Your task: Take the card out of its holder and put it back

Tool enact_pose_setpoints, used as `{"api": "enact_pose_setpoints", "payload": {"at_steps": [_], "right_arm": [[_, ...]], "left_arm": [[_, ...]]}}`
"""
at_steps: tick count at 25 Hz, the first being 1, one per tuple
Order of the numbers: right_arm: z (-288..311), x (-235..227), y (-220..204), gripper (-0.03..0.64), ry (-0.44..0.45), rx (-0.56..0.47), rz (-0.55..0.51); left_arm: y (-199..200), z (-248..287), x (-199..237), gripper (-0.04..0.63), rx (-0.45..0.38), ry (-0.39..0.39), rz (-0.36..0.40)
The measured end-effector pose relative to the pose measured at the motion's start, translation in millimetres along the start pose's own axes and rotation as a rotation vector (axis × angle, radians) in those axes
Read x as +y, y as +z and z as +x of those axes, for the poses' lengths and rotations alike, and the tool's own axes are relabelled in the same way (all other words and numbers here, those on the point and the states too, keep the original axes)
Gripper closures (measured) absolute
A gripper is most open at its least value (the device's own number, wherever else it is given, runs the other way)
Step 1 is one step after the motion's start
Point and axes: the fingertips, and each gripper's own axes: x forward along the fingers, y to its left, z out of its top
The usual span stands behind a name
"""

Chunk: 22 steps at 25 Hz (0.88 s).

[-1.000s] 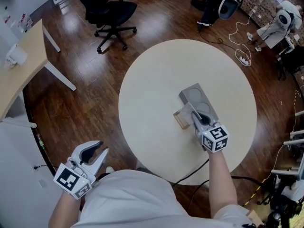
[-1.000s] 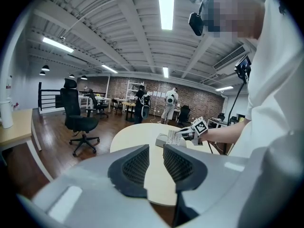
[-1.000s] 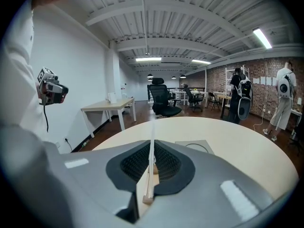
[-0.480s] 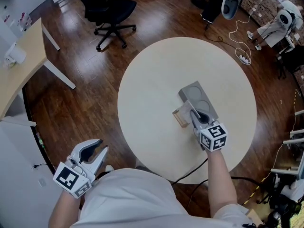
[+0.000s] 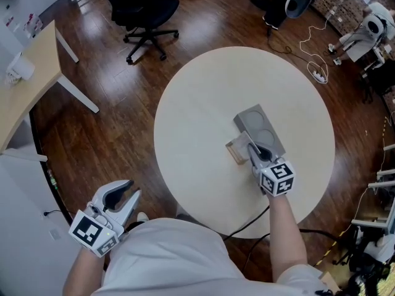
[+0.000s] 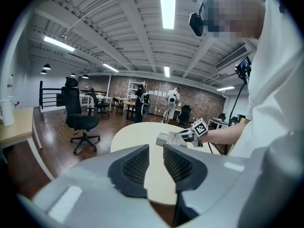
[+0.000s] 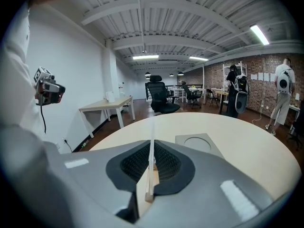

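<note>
The round desk (image 5: 203, 103) lies under the right hand-held gripper (image 5: 252, 150), with an office chair (image 5: 139, 11) well beyond. A grey block (image 7: 198, 144) sits just ahead to its right. Its jaws clamp the upright card (image 7: 151, 141), whose bottom edge is at the wooden holder (image 5: 235, 153). The left hand-held gripper (image 5: 123, 201) hangs off the desk, slightly parted, empty.

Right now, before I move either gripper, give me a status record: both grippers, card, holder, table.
right gripper: shut on the card, low over the table
card: thin, upright, edge-on between the pads
wooden holder: directly under the card; cannot tell whether the card has left its slot
grey block: flat on the table beyond the holder, round recess empty
left gripper: open, empty, held off the table at the person's left side
</note>
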Motion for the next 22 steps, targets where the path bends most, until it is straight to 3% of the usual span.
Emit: {"api": "enact_pose_setpoints", "payload": {"at_steps": [13, 22], "right_arm": [[14.4, -4.9, -25.5, 0.595, 0.032, 0.021, 0.038], [16.0, -3.3, -33.5, 0.593, 0.006, 0.032, 0.023]], "left_arm": [[-1.5, -7.4, 6.1, 0.495, 0.018, 0.024, -0.010], [-1.0, -15.6, 7.9, 0.495, 0.016, 0.020, 0.004]]}}
